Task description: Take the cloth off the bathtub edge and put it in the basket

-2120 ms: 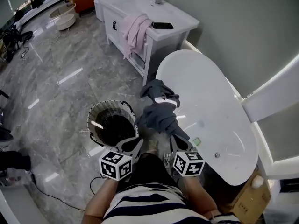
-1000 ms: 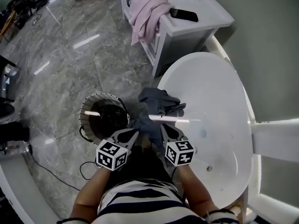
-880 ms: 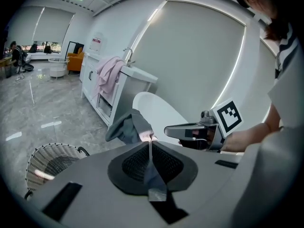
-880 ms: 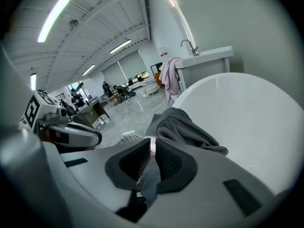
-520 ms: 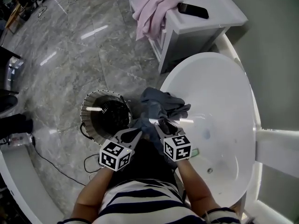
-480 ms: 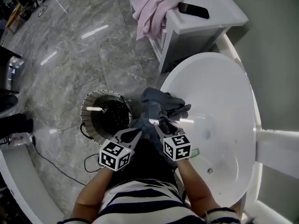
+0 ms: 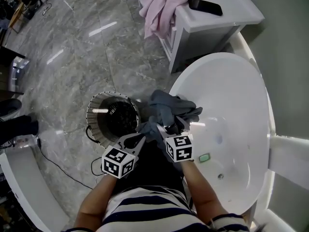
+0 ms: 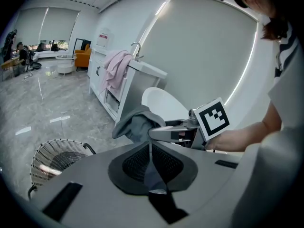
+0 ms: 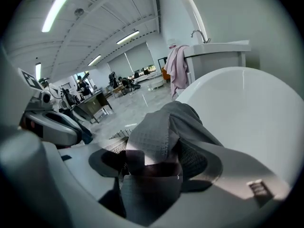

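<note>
A dark grey cloth (image 7: 166, 108) hangs over the near rim of the white bathtub (image 7: 231, 105), next to the round wire basket (image 7: 113, 117) on the floor. My left gripper (image 7: 141, 134) is shut, with a thin fold of the cloth (image 8: 137, 122) pinched between its pads (image 8: 164, 163). My right gripper (image 7: 169, 126) has just been opening. Its jaws now stand wide with the cloth (image 9: 161, 132) bunched loosely between them, and the pads (image 9: 199, 160) do not press on it. The basket (image 8: 52, 158) sits below and to the left of the left gripper (image 8: 151, 151).
A white vanity (image 7: 227, 18) at the tub's head carries a pink towel (image 7: 159, 6) and a black phone (image 7: 205, 6). A small green item (image 7: 204, 157) and the drain (image 7: 220, 176) lie in the tub. A black cable (image 7: 58, 168) runs over the marble floor.
The right gripper's jaws have spread wide off the cloth, and it has shifted left toward the left gripper. The left gripper has stayed shut at the cloth's lower edge.
</note>
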Demonstrator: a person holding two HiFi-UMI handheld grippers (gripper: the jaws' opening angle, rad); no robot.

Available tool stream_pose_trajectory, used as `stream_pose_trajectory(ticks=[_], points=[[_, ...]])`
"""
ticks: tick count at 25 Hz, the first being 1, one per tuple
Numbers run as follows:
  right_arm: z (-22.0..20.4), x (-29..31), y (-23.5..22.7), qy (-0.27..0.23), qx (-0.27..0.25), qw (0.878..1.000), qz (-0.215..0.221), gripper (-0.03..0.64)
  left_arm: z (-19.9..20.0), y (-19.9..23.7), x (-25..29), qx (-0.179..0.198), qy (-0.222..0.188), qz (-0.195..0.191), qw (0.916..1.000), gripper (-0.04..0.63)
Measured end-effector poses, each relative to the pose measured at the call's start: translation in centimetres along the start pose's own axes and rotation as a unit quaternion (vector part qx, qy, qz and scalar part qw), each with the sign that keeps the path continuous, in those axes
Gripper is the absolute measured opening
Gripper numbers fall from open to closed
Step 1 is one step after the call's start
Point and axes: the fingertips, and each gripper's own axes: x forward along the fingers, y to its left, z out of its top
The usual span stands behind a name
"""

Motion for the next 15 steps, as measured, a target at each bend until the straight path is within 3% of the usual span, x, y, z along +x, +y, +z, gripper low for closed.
stream_pose_trajectory(ticks=[6,13,15], points=[[0.1,0.3,-0.8,-0.005,0.034,0.999,-0.009,0.304,-0.2,-0.3,-0.3,-0.003,0.003,0.001,1.0,0.028],[0.0,-0.2,-2.4,0.002,0.037,0.999,-0.03,0.071,-0.7,0.0,-1.1,-0.011,-0.009,0.001,0.9999,0.028],[0.0,-0.5,-2.3,0.005,0.022,0.999,-0.032,0.055,-0.8,-0.2,-1.3,-0.007,-0.011,-0.002,0.9999,0.028]])
